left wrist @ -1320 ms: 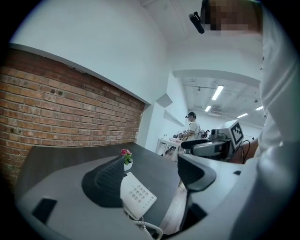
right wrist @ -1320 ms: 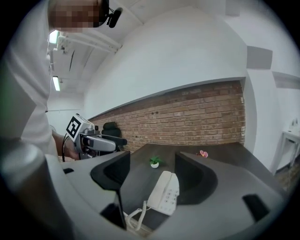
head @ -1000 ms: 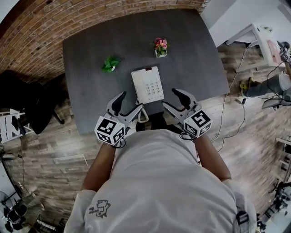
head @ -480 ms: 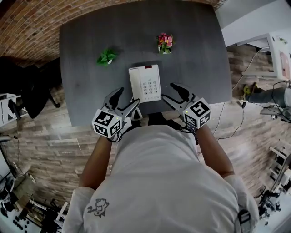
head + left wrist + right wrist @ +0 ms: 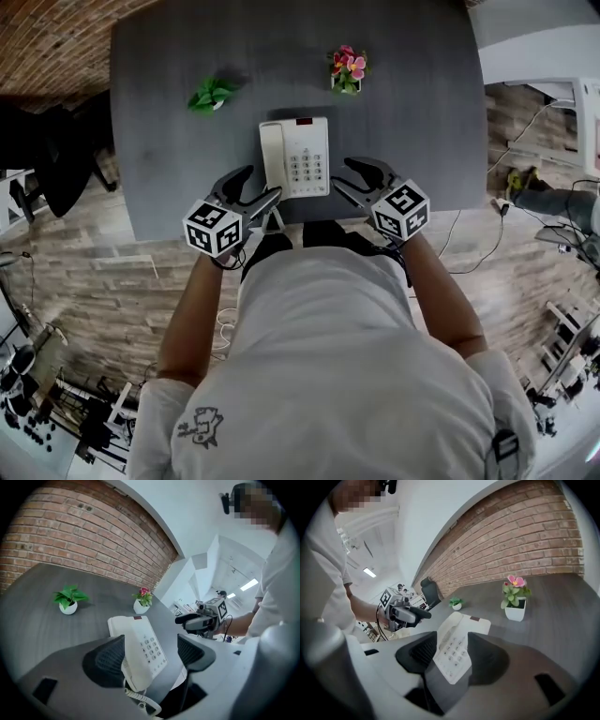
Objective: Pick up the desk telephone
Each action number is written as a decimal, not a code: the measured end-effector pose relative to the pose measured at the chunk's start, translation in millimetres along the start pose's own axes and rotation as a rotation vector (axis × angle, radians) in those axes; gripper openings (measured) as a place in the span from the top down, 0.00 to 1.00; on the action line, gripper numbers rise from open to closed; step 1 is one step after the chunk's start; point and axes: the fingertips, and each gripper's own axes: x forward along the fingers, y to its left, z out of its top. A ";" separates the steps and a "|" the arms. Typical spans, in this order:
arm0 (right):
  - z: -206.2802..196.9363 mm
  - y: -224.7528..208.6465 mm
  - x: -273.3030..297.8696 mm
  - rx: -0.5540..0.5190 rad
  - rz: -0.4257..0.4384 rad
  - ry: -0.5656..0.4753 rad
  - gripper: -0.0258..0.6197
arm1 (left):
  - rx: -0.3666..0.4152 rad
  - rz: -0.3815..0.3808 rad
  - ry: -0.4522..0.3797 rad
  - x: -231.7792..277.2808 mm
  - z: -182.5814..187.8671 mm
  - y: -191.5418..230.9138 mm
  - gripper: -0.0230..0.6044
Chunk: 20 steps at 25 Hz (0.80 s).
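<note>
The white desk telephone (image 5: 294, 157) lies flat near the front edge of the dark grey desk (image 5: 159, 131), handset on its left side, keypad on the right. My left gripper (image 5: 255, 187) hovers open at the phone's front left corner. My right gripper (image 5: 347, 175) hovers open at its front right corner. In the left gripper view the phone (image 5: 140, 644) shows between the spread jaws of the left gripper (image 5: 150, 656), apart from them. In the right gripper view the phone (image 5: 457, 641) sits beyond the open right gripper (image 5: 447, 657).
A small green plant (image 5: 211, 94) and a pot of pink flowers (image 5: 347, 67) stand behind the phone. The coiled cord (image 5: 140, 700) hangs off the desk's front edge. A black chair (image 5: 47, 150) stands left of the desk, against a brick wall (image 5: 70, 536).
Both grippers have moved forward and tipped down toward the desk, so they now flank the phone's front corners. The phone has not moved. Both stay open.
</note>
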 end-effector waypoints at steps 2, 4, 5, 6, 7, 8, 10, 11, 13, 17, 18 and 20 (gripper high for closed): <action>-12.4 -6.6 8.7 0.023 0.008 0.024 0.64 | -0.026 0.004 0.013 5.4 -9.6 7.5 0.38; -26.1 -12.6 16.2 0.044 0.016 0.050 0.65 | -0.049 0.014 0.023 10.8 -17.5 16.5 0.38; -32.1 -16.3 19.4 0.058 0.022 0.060 0.66 | -0.058 0.018 0.026 14.2 -20.3 21.1 0.38; -37.1 -20.2 22.5 0.078 0.029 0.067 0.67 | -0.065 0.022 0.031 17.9 -23.0 25.7 0.38; -41.0 -24.0 25.8 0.102 0.036 0.070 0.68 | -0.071 0.026 0.037 21.5 -25.9 30.4 0.38; -44.2 -27.3 29.5 0.126 0.044 0.071 0.69 | -0.077 0.028 0.043 24.7 -29.1 35.1 0.38; -50.8 -32.2 37.3 0.165 0.058 0.078 0.70 | -0.100 0.020 0.051 30.5 -35.4 42.9 0.38; -54.7 -33.9 41.1 0.178 0.064 0.084 0.70 | -0.118 0.008 0.052 33.3 -38.1 45.4 0.38; -62.3 -37.2 47.6 0.198 0.072 0.099 0.70 | -0.162 -0.027 0.046 39.1 -41.6 47.6 0.38; -75.5 -40.9 57.6 0.225 0.081 0.124 0.72 | -0.216 -0.067 0.034 47.6 -47.7 52.5 0.38; -77.9 -40.6 60.2 0.228 0.087 0.129 0.73 | -0.221 -0.068 0.031 48.8 -48.8 55.2 0.38; -81.4 -40.8 64.4 0.235 0.094 0.132 0.74 | -0.237 -0.080 0.018 51.1 -50.1 59.7 0.38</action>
